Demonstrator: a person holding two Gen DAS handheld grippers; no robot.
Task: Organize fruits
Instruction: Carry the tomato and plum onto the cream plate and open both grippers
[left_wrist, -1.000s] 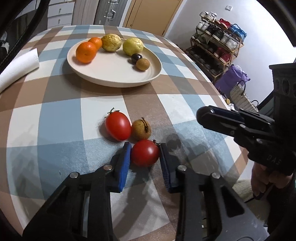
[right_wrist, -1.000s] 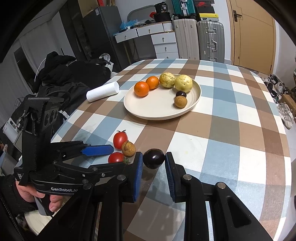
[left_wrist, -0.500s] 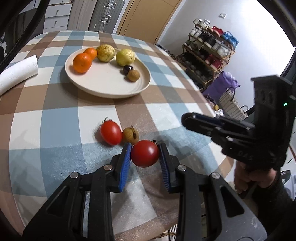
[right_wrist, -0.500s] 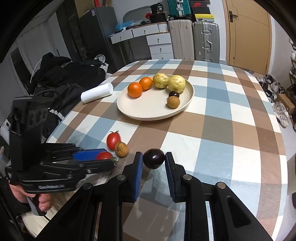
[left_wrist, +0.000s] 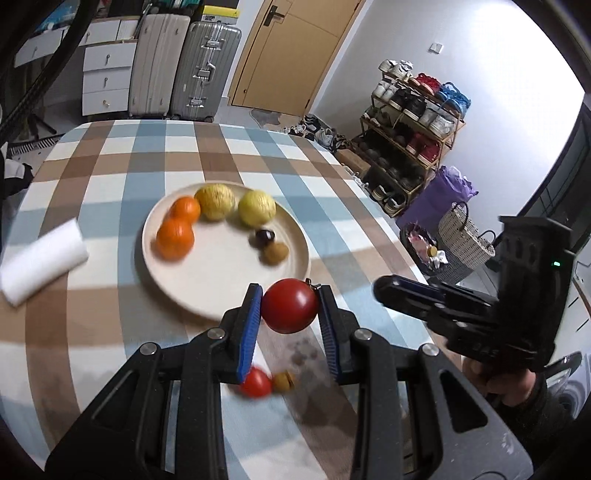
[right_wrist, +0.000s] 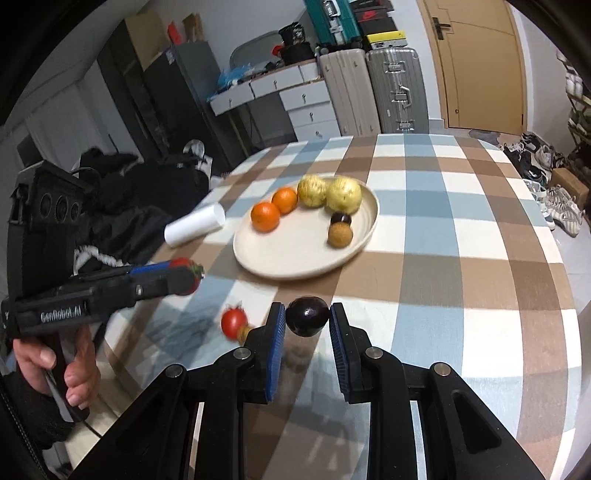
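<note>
Plate (right_wrist: 295, 269) sits mid-table (right_wrist: 480, 258), 6 fruits in it along its far side. Paper roll (right_wrist: 194, 227) lies left of plate. Tomato (right_wrist: 233, 322) and longan (left_wrist: 283, 381) touch, on table before plate.

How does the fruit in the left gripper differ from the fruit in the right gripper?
The left gripper holds a red tomato; the right gripper holds a dark purple fruit, almost black. The tomato has a small stem; no stem shows on the dark purple fruit. The tomato fills wider-set jaws than the dark purple fruit does. Both are round, glossy, clamped between blue pads and lifted off the checked table.
</note>
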